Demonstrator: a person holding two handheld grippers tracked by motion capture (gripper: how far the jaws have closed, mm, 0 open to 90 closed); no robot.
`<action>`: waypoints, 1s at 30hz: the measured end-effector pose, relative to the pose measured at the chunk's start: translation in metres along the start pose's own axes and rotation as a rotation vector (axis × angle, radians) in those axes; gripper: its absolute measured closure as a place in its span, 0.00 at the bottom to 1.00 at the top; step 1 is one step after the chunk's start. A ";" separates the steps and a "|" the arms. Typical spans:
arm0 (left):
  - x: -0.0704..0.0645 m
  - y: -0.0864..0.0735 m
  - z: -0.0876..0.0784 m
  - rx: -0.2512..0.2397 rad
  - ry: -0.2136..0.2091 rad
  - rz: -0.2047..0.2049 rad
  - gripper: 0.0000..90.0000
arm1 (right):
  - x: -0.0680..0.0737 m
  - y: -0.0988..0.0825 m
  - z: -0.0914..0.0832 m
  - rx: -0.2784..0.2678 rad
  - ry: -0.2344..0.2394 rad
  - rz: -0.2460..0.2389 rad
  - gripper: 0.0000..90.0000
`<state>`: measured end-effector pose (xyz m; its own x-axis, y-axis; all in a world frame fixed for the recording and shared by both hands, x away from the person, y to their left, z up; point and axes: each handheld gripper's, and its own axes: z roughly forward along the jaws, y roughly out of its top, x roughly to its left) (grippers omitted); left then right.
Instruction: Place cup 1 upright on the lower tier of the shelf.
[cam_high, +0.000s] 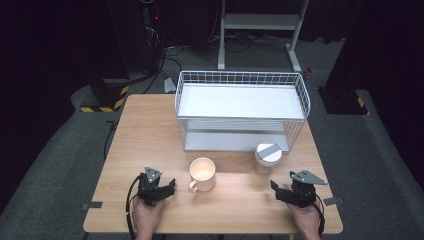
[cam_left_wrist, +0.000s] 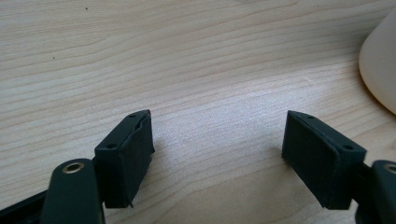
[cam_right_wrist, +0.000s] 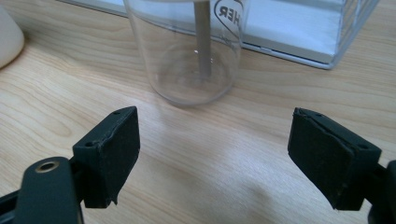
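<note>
A cream mug (cam_high: 202, 173) stands on the wooden table (cam_high: 150, 130), handle toward the near left; its side shows at the edge of the left gripper view as the mug (cam_left_wrist: 380, 65). A clear plastic cup with a white lid (cam_high: 267, 156) stands upright to the mug's right, in front of the wire rack; the cup (cam_right_wrist: 189, 51) stands just beyond the jaws in the right gripper view. My left gripper (cam_high: 167, 186) (cam_left_wrist: 217, 156) rests open near the mug's handle, nothing between its jaws. My right gripper (cam_high: 276, 191) (cam_right_wrist: 214, 154) is open below the cup, holding nothing.
A white wire rack (cam_high: 241, 107) with two shelves stands at the back middle of the table; the rack's lower shelf (cam_right_wrist: 299, 28) lies behind the cup. Tape marks (cam_high: 92, 205) lie at the table's near corners. Dark floor and a metal stand surround the table.
</note>
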<state>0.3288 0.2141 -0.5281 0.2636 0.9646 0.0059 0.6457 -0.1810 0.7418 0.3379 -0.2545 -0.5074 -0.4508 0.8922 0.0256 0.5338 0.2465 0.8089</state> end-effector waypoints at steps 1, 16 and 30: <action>0.000 0.000 0.000 0.000 0.000 0.000 0.28 | 0.001 0.001 0.001 -0.003 0.007 0.007 0.19; 0.000 0.000 0.000 -0.006 -0.001 -0.001 0.28 | 0.011 0.020 0.012 -0.040 -0.006 -0.038 0.17; 0.001 0.000 0.000 -0.004 -0.002 -0.001 0.28 | 0.013 0.038 0.028 -0.051 -0.013 -0.029 0.14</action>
<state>0.3294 0.2148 -0.5283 0.2640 0.9645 0.0040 0.6432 -0.1791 0.7444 0.3722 -0.2227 -0.4923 -0.4560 0.8900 -0.0052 0.4837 0.2527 0.8380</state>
